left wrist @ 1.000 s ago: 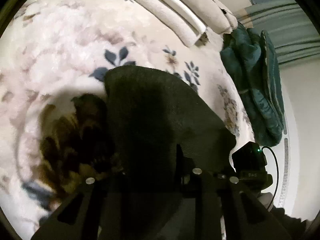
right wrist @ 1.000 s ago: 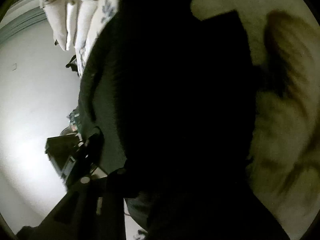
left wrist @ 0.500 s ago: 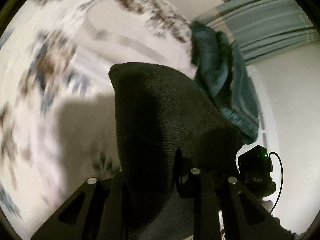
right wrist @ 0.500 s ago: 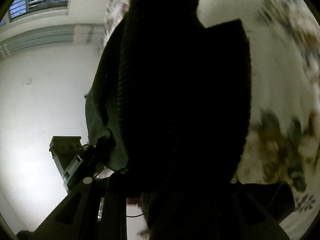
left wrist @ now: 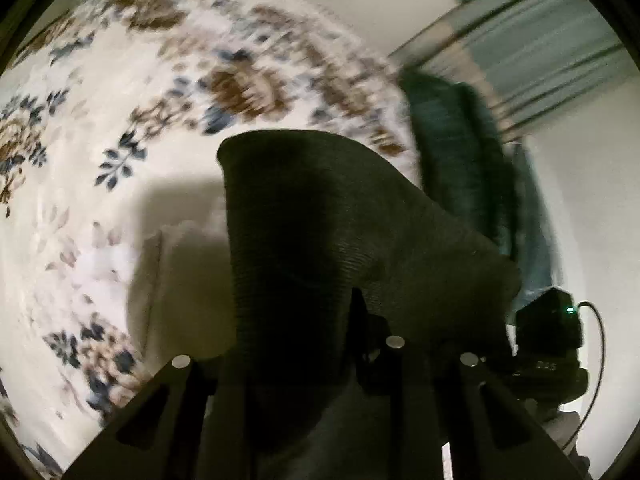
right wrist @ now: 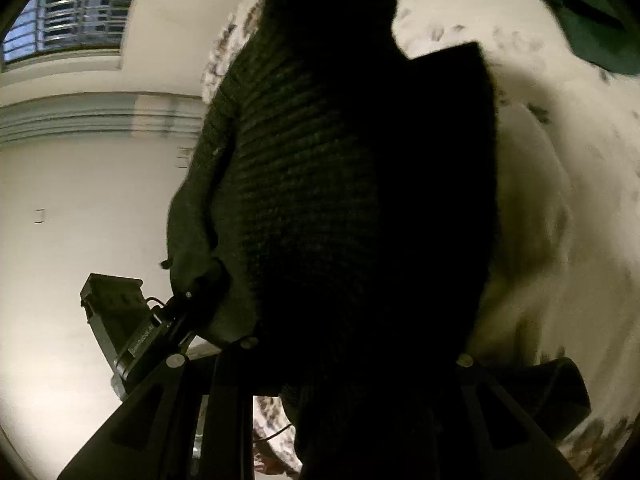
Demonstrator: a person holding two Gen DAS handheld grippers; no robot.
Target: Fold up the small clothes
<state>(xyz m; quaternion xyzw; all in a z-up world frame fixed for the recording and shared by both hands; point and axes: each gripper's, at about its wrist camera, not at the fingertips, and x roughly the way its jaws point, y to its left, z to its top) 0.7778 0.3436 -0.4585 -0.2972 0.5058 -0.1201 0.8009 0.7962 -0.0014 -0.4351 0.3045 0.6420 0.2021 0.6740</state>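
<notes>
Left gripper [left wrist: 320,360]: its fingers are pinching the dark knit garment [left wrist: 320,216] — cloth is bunching between them and rising up the middle of the left wrist view.
Right gripper [right wrist: 352,360]: the same garment [right wrist: 340,184] is draping over its fingers and filling most of the right wrist view; the fingers are closing on the cloth, though the tips themselves are lying hidden under it.
Garment: it is hanging between the two grippers, lifted off the floral bedspread [left wrist: 120,128], with one rounded top edge standing up in the left wrist view. Its ribbed weave is showing on both sides.
Shadow: the garment is casting a dark patch on the bedspread just to its left.
Bedspread: it is showing cream with brown and blue flowers, blurred toward its far edge; in the right wrist view it [right wrist: 560,160] is curving down the right side.
Teal cloth [left wrist: 460,160]: it is lying bunched at the bedspread's far right edge, beside the garment — blurred.
Other gripper's camera body [left wrist: 552,332]: it is sitting at the lower right of the left wrist view with a green light lit and a cable looping off it.
Room: a pale wall and a barred window [right wrist: 68,16] are showing at the upper left of the right wrist view.
</notes>
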